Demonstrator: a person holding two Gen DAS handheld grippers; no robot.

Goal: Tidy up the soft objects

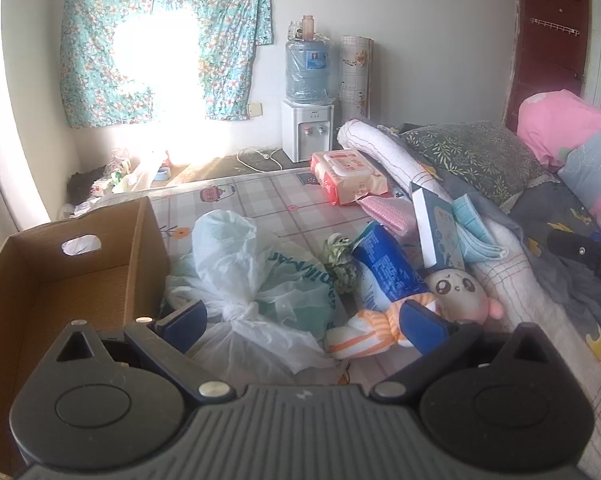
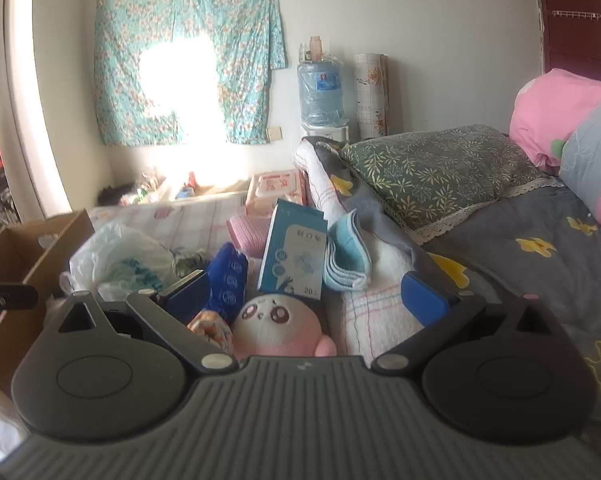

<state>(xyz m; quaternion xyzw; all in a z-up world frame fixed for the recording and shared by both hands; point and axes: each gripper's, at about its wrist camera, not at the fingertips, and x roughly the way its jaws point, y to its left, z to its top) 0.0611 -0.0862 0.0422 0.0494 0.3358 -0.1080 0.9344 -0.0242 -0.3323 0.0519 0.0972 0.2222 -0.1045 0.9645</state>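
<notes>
- Left wrist view: the left gripper (image 1: 304, 320) is seen spread wide and empty above the bed (image 1: 260, 200), hovering over a knotted plastic bag (image 1: 256, 280). A cardboard box (image 1: 76, 280) stands empty just to its left. A plush doll (image 1: 456, 292), a blue packet (image 1: 384, 268) and a wipes pack (image 1: 348, 176) are scattered nearby.
- Right wrist view: the right gripper (image 2: 304, 292) is likewise held released, nothing grasped, with the plush doll (image 2: 276, 328) lying between its fingers. A mask box (image 2: 296, 256) and folded masks (image 2: 348, 256) are propped beyond.
- The step is judged an opening pick-up; next, lowering and closing on the doll or bag is called for, then a carry to the box.
</notes>
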